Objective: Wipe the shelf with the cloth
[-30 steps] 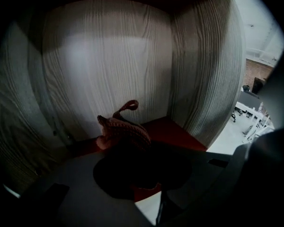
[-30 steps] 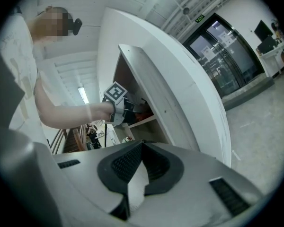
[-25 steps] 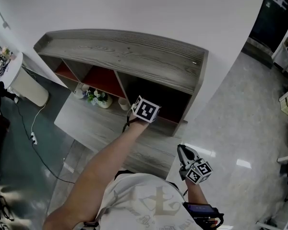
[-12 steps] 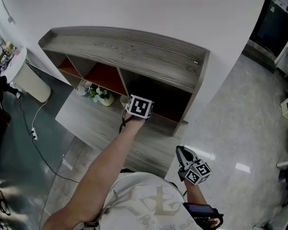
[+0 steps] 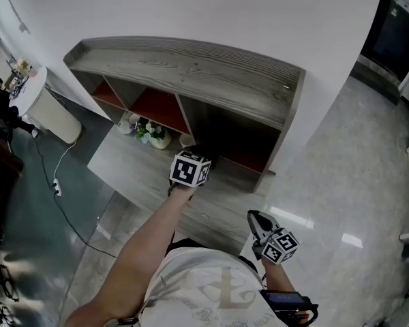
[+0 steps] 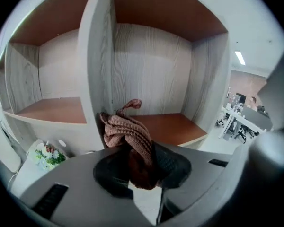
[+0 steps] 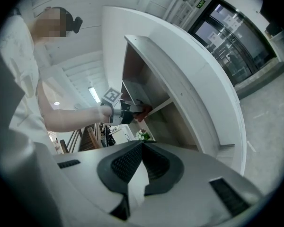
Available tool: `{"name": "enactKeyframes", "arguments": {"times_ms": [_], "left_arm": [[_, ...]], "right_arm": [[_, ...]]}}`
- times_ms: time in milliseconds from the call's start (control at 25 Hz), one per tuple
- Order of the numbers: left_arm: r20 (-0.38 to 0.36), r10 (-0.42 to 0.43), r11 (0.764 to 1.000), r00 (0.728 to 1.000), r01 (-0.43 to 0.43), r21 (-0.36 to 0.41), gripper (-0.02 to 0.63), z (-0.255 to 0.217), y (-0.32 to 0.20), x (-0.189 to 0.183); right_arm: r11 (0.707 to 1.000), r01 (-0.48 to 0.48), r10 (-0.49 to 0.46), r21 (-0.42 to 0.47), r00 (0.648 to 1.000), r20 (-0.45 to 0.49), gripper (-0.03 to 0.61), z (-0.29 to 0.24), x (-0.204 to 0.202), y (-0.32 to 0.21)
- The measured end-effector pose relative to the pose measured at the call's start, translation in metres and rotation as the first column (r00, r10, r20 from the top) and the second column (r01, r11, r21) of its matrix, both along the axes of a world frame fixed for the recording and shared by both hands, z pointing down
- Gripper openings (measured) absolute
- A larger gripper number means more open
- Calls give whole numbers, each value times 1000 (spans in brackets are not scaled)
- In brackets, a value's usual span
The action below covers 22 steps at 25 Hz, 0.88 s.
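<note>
The shelf (image 5: 191,67) is a grey wood-grain unit with red-brown compartment floors. My left gripper (image 5: 194,161) hovers just in front of its right compartment (image 6: 173,126), near the upright divider (image 6: 98,56). It is shut on a brownish-pink knitted cloth (image 6: 128,138), which bunches up above the left gripper (image 6: 139,167). The cloth is off the shelf floor. My right gripper (image 5: 260,221) hangs low at the person's side, away from the shelf. In its own view the right gripper (image 7: 142,148) has its jaws together with nothing between them, and the cloth (image 7: 143,111) shows in the distance.
A low grey platform (image 5: 126,172) lies in front of the shelf, with a small flower pot (image 5: 153,135) and a white cup (image 5: 186,140) at its back. A white bin (image 5: 53,114) and a cable (image 5: 54,182) are at the left. Glossy floor spreads to the right.
My left gripper with the cloth has drawn back out of the right compartment, toward the person. The right gripper has barely moved.
</note>
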State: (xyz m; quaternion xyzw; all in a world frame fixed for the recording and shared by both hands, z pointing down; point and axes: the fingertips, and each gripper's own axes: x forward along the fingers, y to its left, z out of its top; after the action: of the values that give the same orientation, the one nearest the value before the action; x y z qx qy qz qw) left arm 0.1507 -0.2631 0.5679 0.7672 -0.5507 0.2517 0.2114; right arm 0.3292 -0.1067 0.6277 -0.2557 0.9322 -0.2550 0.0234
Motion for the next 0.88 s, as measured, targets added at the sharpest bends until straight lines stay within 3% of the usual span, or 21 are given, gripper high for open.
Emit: {"name": "enactKeyframes", "arguments": {"times_ms": [240,560,880], "left_arm": [[-21,22,998,1000,-21,55,97,6,34,-14],[-158,44,994,987,-27,108,97,3,63,-28],[-182,29,993,983,-8,118,98,3,74,-84]], "right_arm": [[1000,28,-28,-5,1000,1,5,3,-18,6],[999,39,-38,22,999,-33,5,-1,-46,10],[999,-21,23,37,998,-51,5,-11,-88,-2]]}}
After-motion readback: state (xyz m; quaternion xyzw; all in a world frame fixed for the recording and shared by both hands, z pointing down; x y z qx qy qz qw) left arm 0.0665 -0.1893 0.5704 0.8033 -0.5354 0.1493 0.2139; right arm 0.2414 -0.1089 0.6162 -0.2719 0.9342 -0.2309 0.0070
